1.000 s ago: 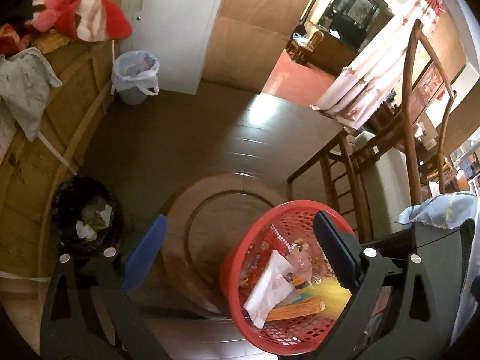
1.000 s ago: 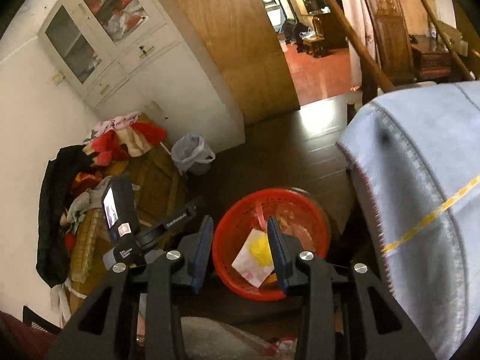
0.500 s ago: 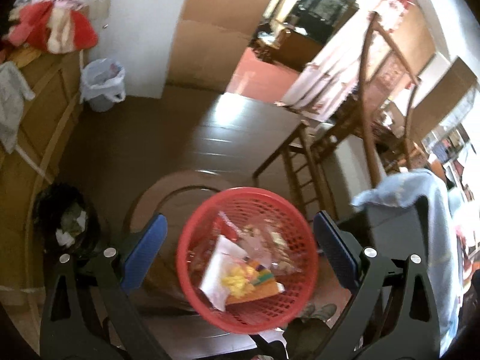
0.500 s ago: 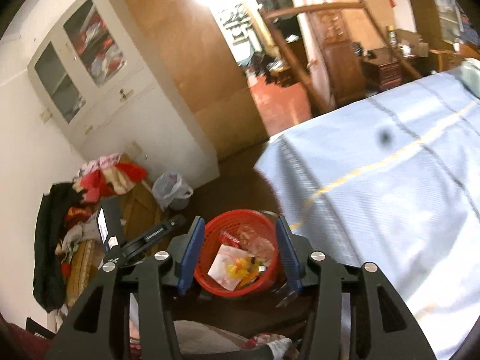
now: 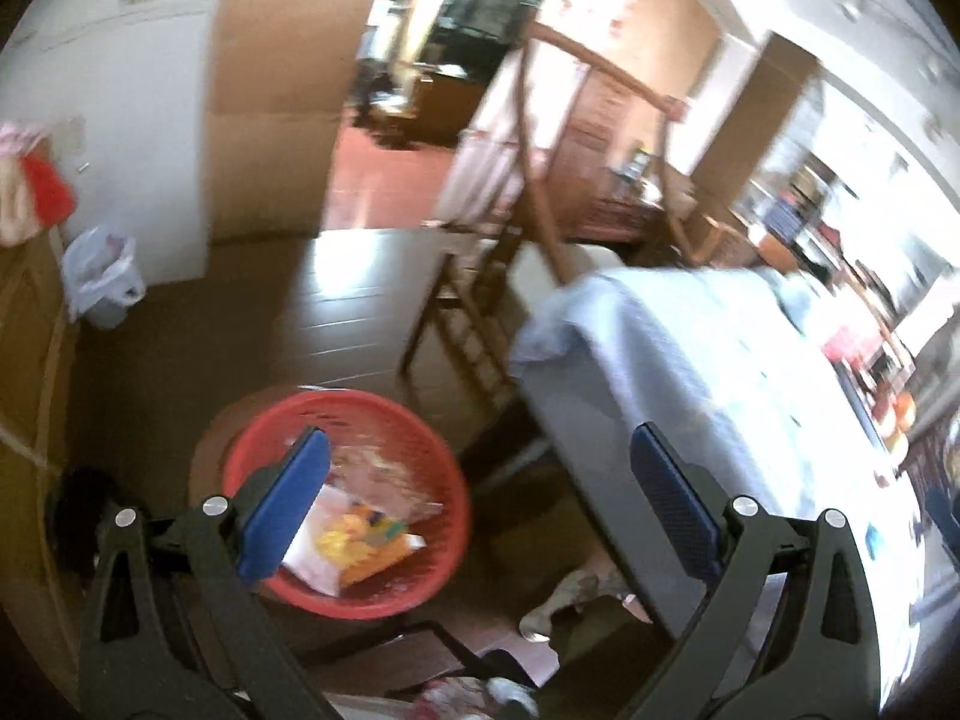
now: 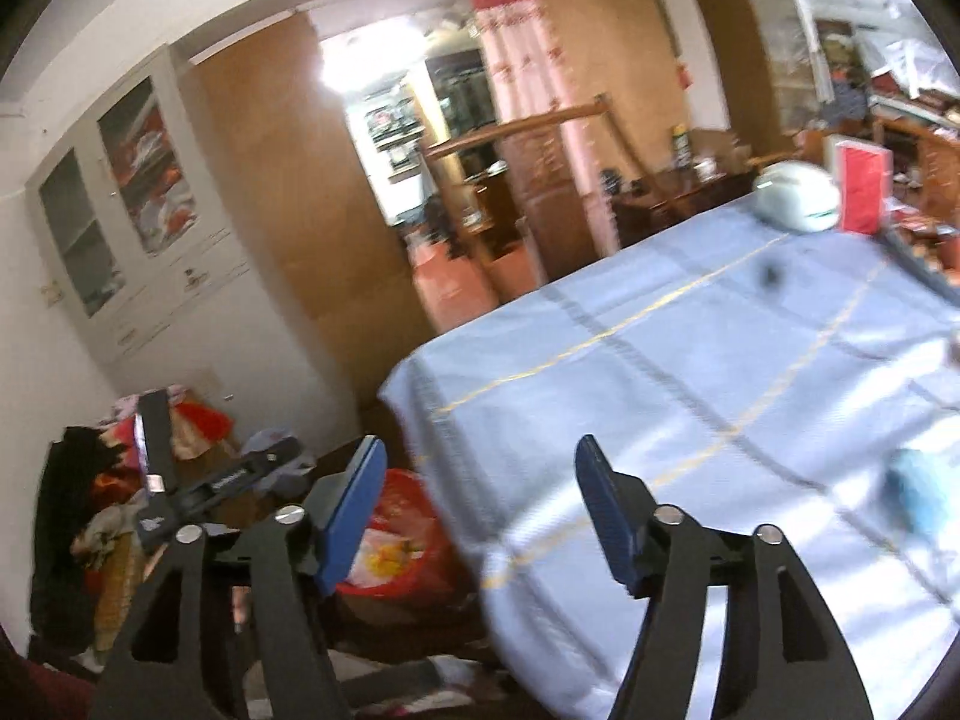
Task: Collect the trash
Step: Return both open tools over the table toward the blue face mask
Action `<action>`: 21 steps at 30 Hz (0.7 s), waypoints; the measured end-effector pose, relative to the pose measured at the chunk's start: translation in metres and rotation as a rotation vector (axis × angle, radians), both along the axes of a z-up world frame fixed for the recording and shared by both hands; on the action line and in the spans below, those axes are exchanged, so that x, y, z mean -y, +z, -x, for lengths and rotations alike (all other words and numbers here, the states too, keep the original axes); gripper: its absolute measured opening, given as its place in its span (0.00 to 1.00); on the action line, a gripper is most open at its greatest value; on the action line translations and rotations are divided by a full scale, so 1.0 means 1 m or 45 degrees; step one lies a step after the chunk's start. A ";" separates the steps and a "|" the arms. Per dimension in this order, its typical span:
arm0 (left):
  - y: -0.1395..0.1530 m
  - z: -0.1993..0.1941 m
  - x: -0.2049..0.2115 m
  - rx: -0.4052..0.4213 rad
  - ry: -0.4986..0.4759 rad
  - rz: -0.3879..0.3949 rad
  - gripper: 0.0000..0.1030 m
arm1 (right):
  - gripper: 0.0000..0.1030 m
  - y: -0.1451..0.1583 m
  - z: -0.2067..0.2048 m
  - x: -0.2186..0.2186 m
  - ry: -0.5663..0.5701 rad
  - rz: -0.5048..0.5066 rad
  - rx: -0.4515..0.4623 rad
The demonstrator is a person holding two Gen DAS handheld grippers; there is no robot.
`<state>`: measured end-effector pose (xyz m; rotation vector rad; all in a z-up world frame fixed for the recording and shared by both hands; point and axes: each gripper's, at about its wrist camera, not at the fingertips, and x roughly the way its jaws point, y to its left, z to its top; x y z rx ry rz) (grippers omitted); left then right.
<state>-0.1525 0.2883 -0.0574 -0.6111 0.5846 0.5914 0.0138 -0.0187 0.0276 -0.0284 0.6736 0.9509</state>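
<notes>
A red mesh basket stands on the floor at the lower left, holding white paper, a yellow scrap and orange packets. My left gripper hangs open above it with nothing between its blue pads; its left pad overlaps the basket in the picture. In the right wrist view the basket sits low beside the table corner. My right gripper hovers over that corner, its jaws opening and empty. A blurred light-blue lump lies on the tablecloth to the right.
A table under a pale blue cloth fills the right side. A wooden chair stands at its end. A white-lined bin and a black bin stand on the left by a cluttered wooden chest. A white appliance and a red box sit at the table's far end.
Both grippers have risen and swung right, from over the basket towards the table. The right jaws have spread wider. The basket has slid to the lower left in both views.
</notes>
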 end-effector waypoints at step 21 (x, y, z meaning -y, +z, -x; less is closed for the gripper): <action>0.026 -0.265 0.286 -0.200 -1.181 -0.051 0.93 | 0.77 -0.054 -0.188 0.261 -0.866 -0.055 -0.239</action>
